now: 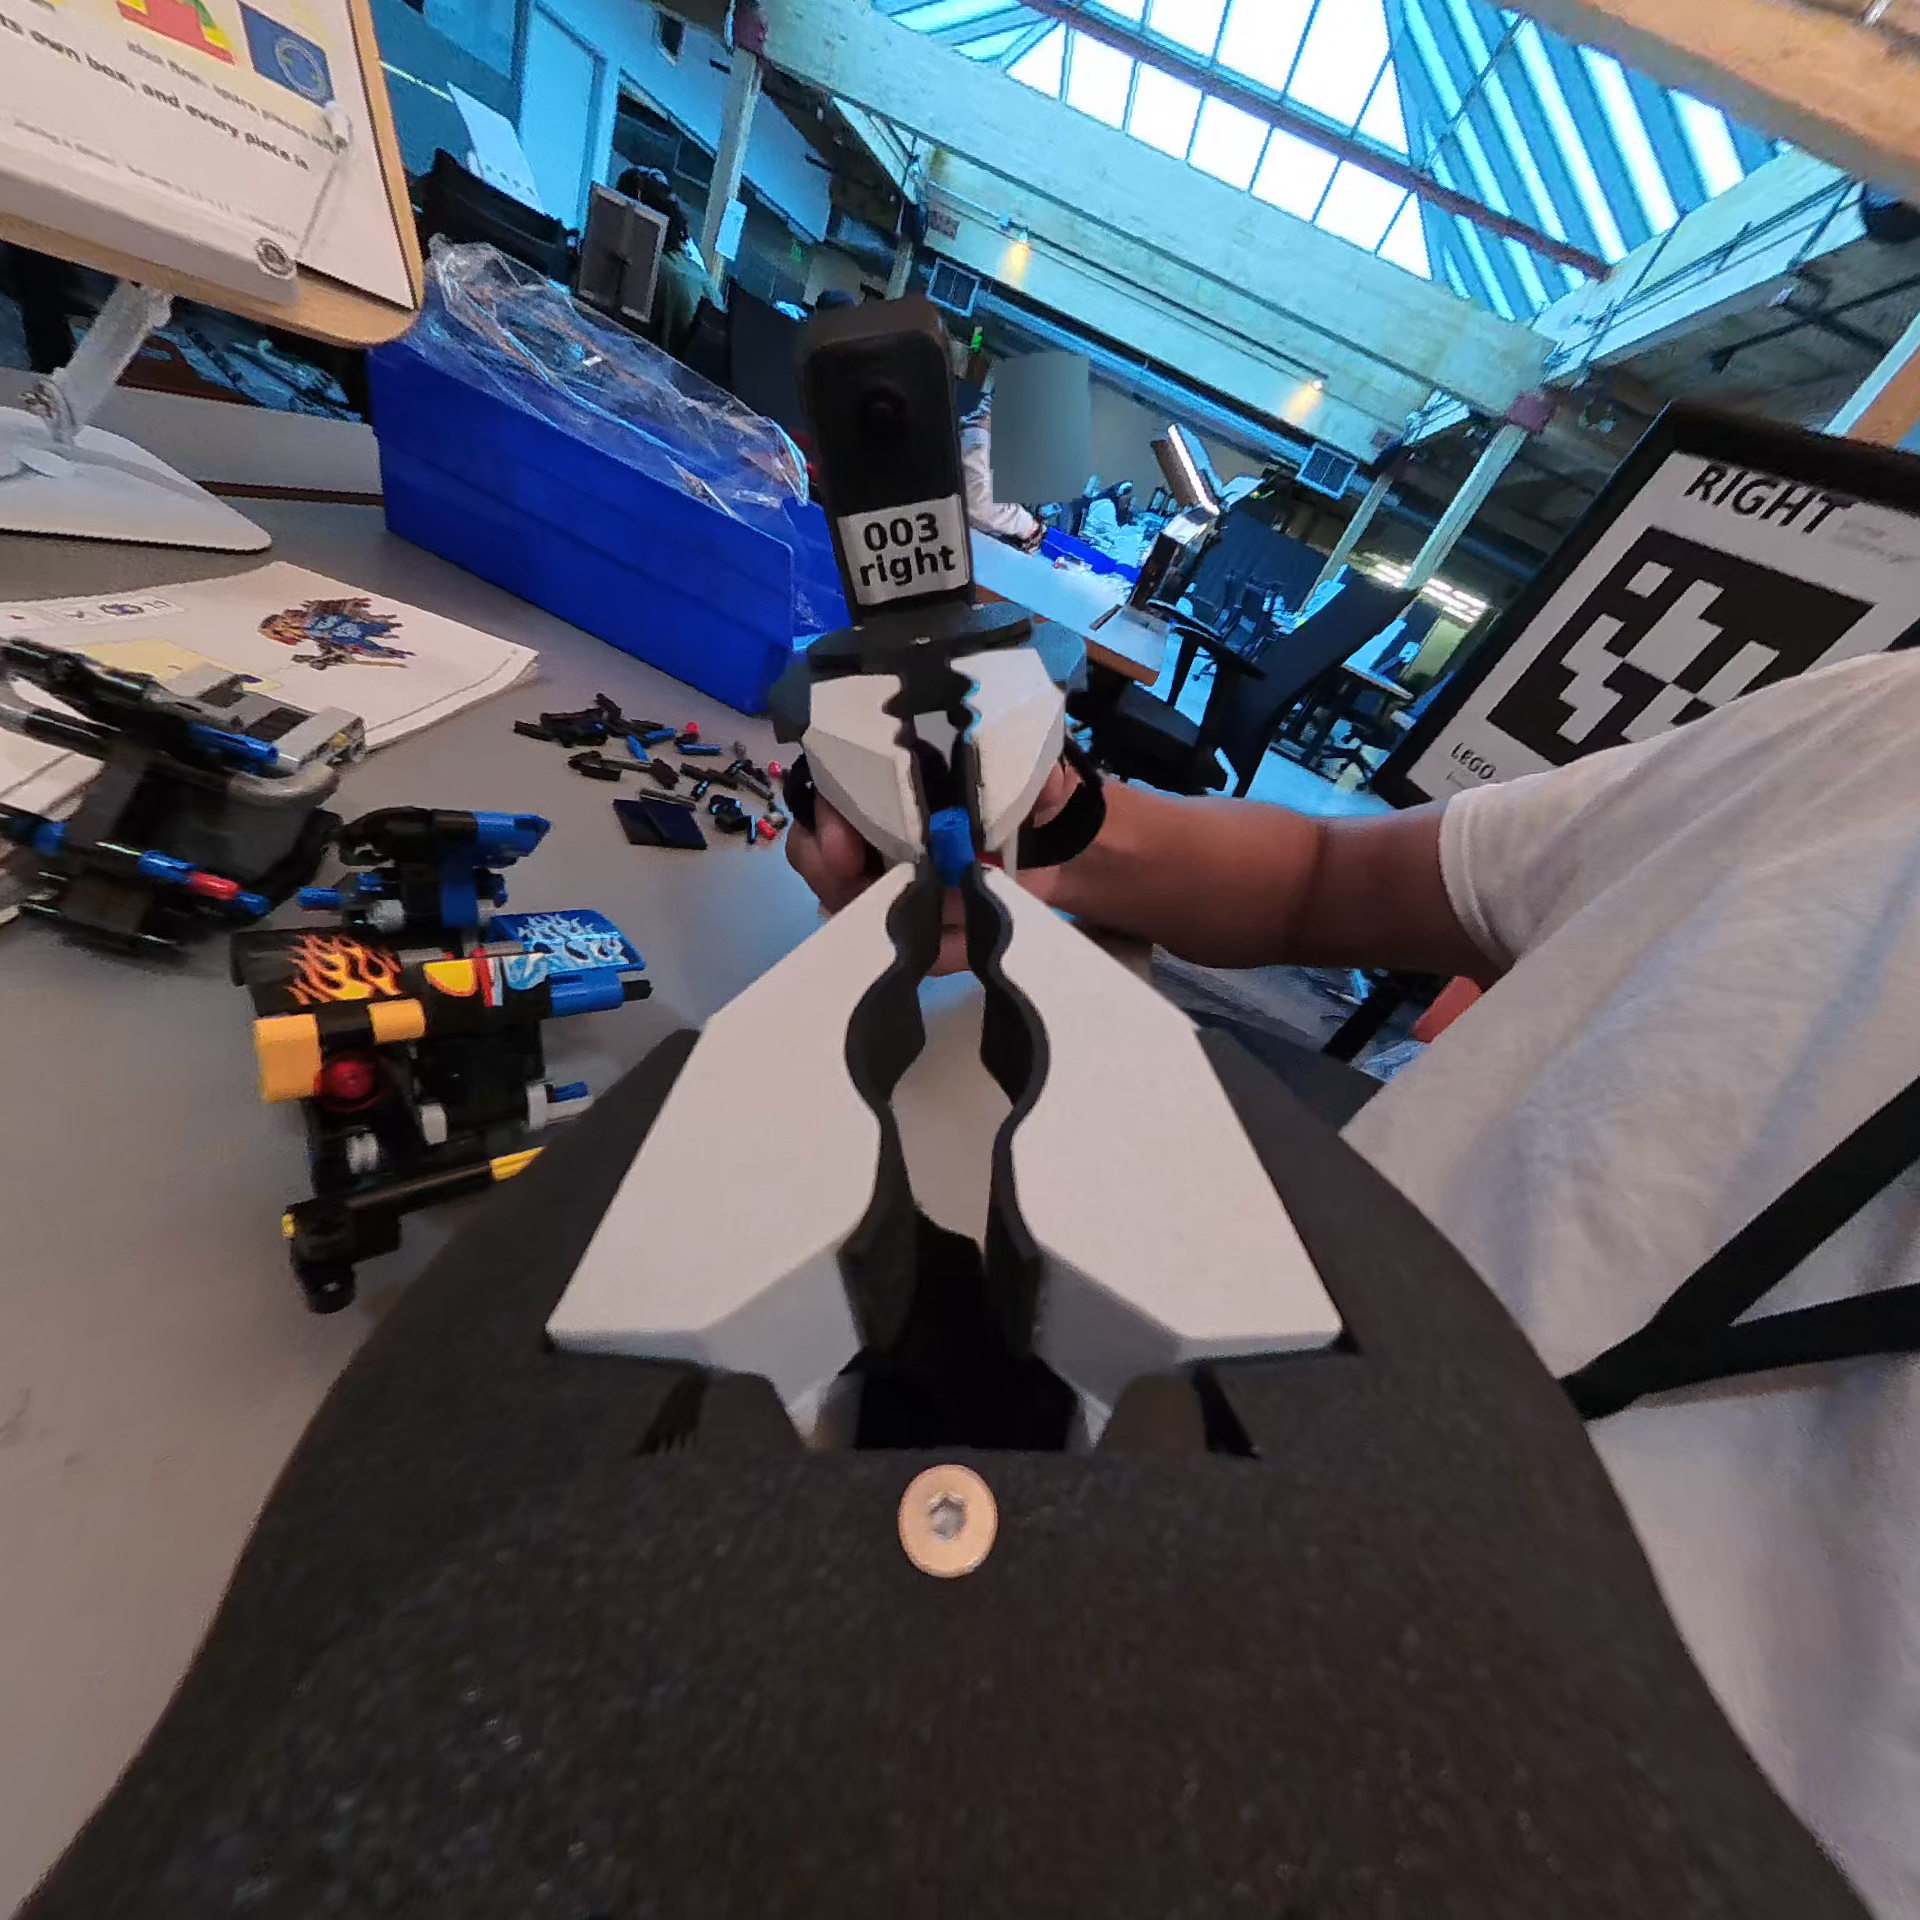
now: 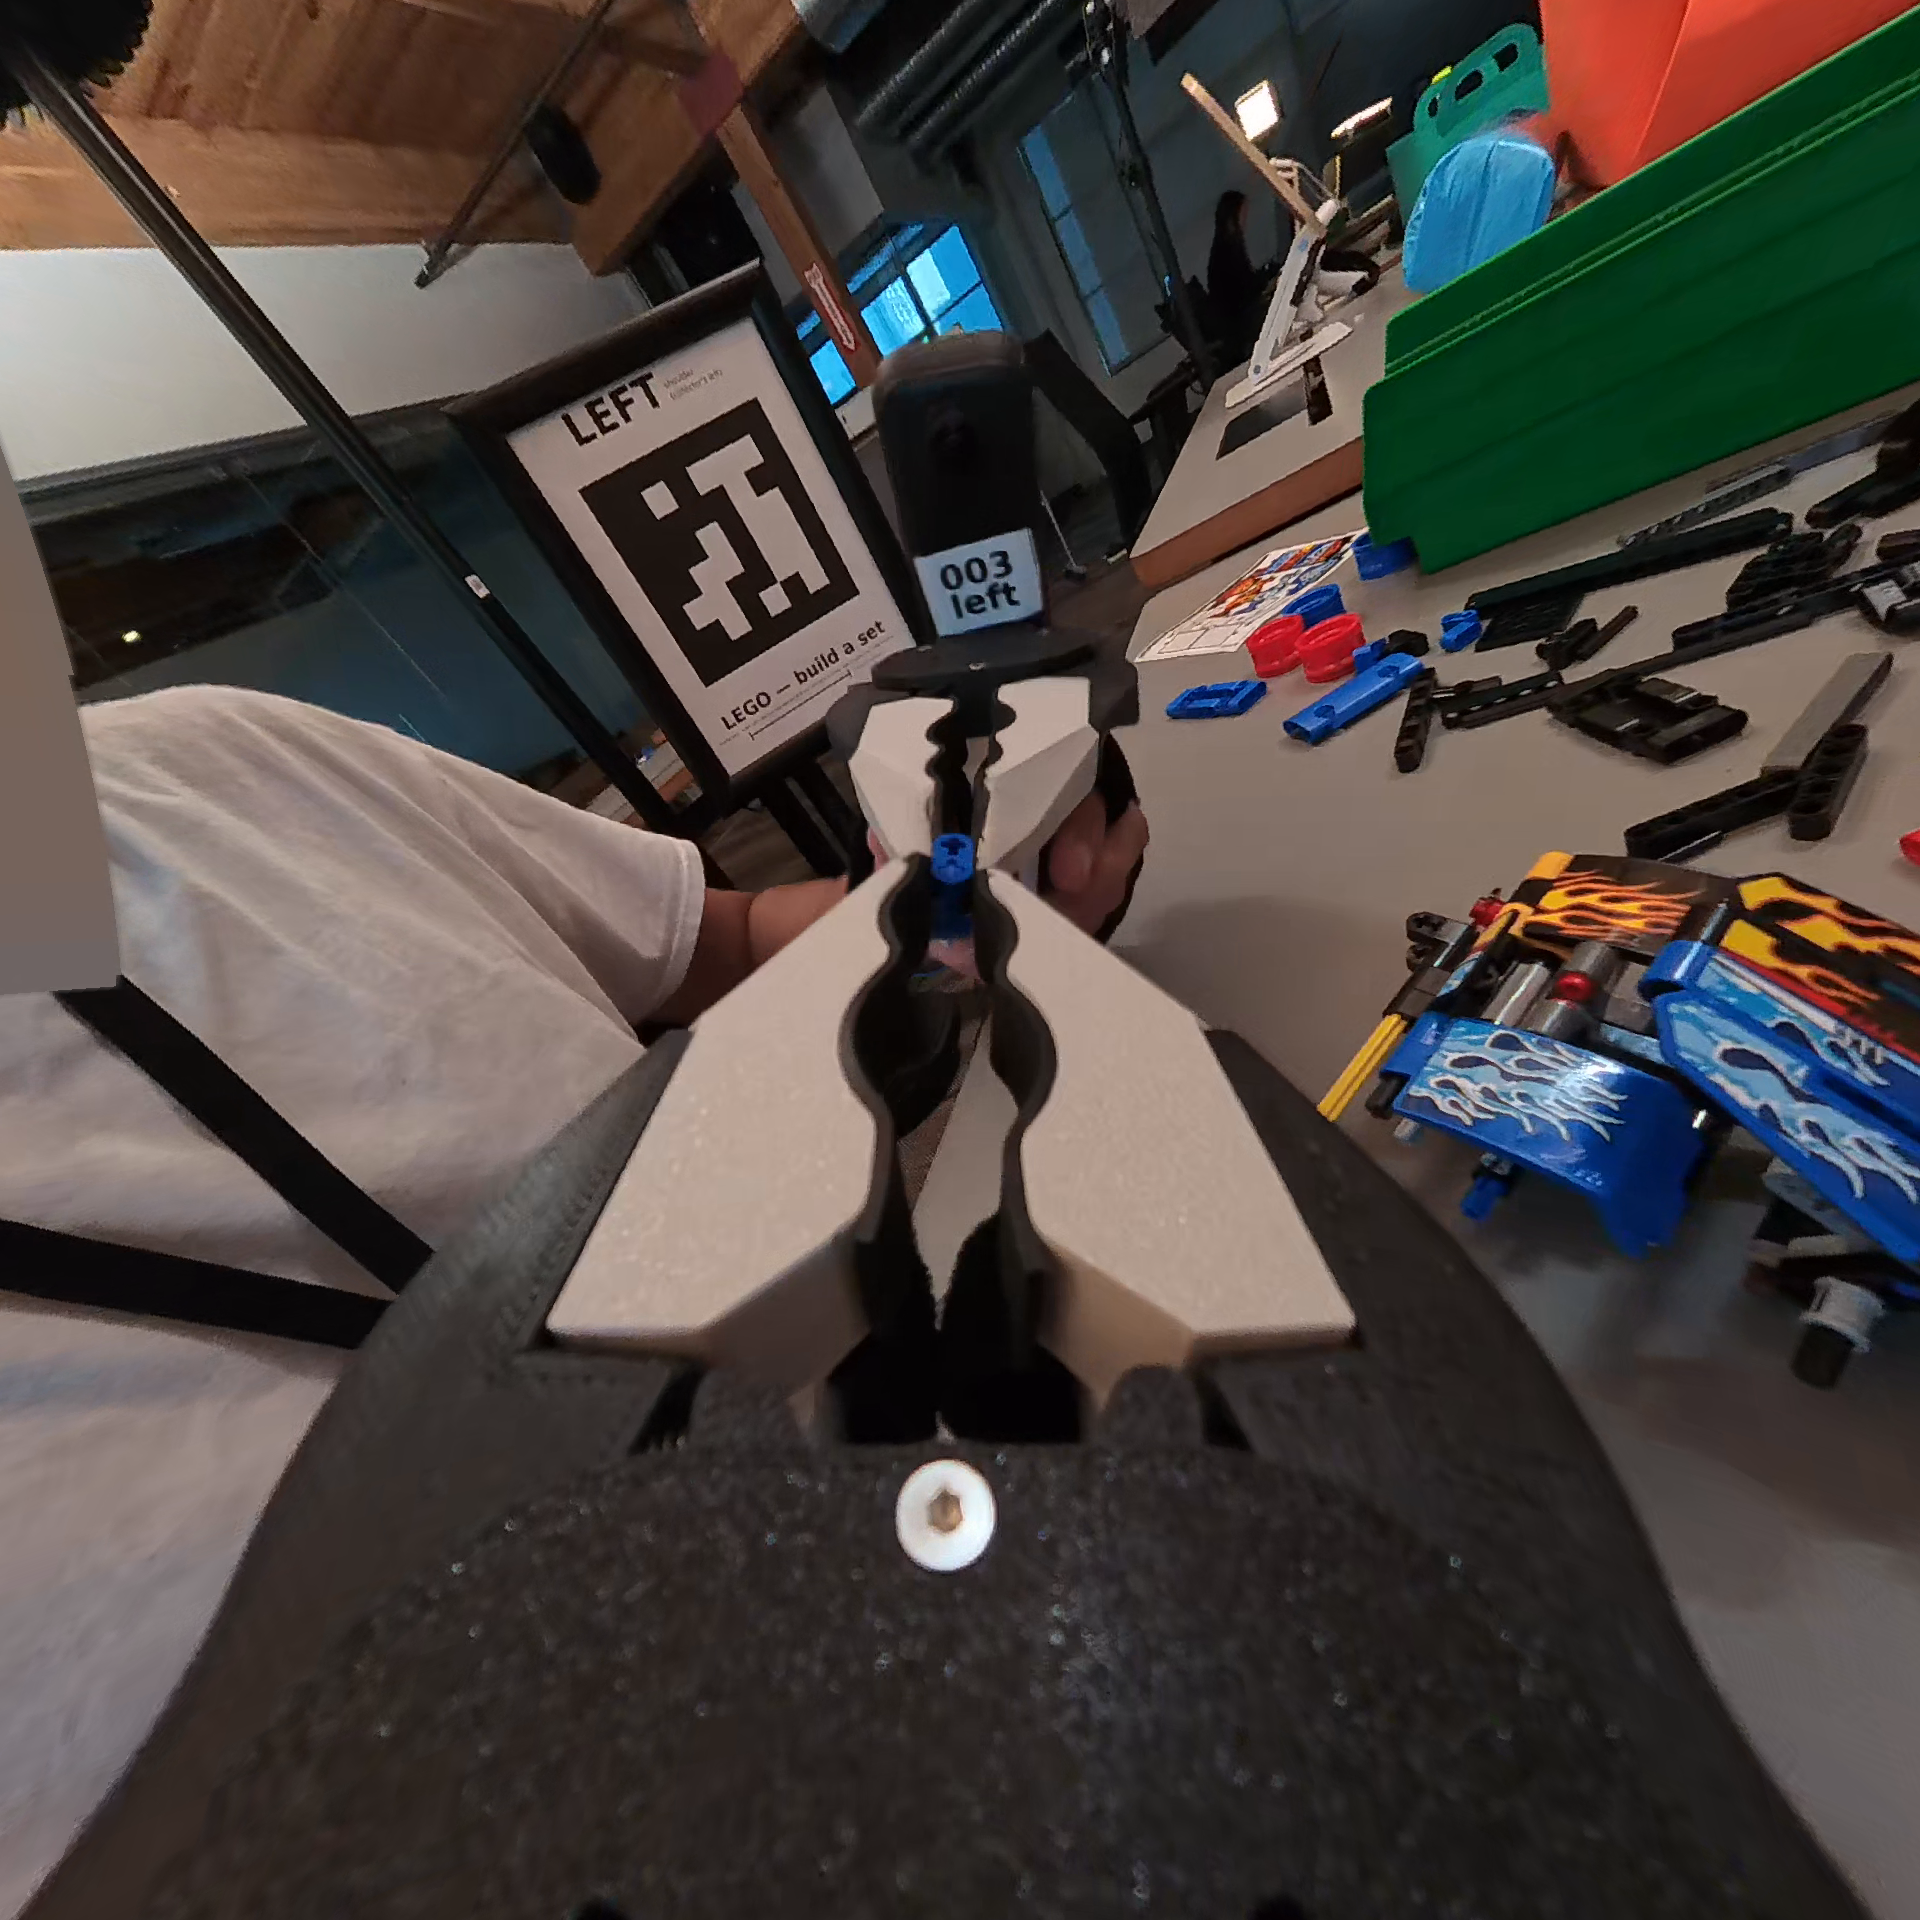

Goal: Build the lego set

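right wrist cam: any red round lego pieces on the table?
Yes, two red round pieces sit on the grey table next to blue parts, in front of the sticker sheet.

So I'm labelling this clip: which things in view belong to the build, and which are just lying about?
In the job:
- blue pin, held between both tools' tips
- flame-decorated model
- loose black pieces

Lying about:
- blue bin
- green bin
- marker sign

A blue bin (image 1: 582, 520) topped with crinkled clear plastic (image 1: 603, 374) stands on the grey table (image 1: 156, 1299). Beside the bin, a white stand (image 1: 114, 468) carries a printed board (image 1: 197, 125).
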{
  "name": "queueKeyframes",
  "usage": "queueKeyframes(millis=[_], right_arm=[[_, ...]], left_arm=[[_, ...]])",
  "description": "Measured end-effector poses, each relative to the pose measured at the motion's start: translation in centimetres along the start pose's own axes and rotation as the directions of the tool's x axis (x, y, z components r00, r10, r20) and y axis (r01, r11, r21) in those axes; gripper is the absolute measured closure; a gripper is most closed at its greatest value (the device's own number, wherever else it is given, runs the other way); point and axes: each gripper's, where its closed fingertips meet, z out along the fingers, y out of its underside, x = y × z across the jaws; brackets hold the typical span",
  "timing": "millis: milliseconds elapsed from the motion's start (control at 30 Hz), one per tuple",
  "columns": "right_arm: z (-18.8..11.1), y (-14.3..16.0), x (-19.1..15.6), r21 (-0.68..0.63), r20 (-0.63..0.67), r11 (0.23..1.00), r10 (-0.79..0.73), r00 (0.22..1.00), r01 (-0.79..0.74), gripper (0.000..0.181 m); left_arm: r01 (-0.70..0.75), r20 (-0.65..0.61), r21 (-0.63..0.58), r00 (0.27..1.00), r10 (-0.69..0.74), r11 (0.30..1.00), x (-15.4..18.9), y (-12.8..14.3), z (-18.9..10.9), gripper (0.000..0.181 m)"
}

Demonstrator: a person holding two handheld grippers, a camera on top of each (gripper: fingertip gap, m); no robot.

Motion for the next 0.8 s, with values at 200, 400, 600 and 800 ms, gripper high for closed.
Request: queueKeyframes(millis=[200,400,600,800], right_arm=[[0.0,0.7,-0.8,-0.065,0.009,0.995,-0.072,0.997,0.072,0.175],[-0.8,-1.4,1.4,0.079,-0.098,0.997,0.017,0.995,-0.009,0.175],[-0.8,-1.8,2.6,0.171,-0.119,0.974,0.168,0.979,-0.146,0.175],[-0.5,-1.4,2.8,0.181,-0.118,0.966,0.209,0.971,-0.186,0.175]], left_arm=[[-0.055,-0.011,-0.056,0.998,0.055,0.997,0.7,0.4,0.0,0.181],[-0.255,0.217,-0.089,0.938,0.269,0.963,-1.4,0.2,-0.3,0.168],[-0.552,0.455,-0.287,0.640,0.619,0.783,-2.5,0.0,0.4,0.158],[-0.588,0.522,-0.365,0.513,0.681,0.722,-3.1,-0.6,0.7,0.174]])
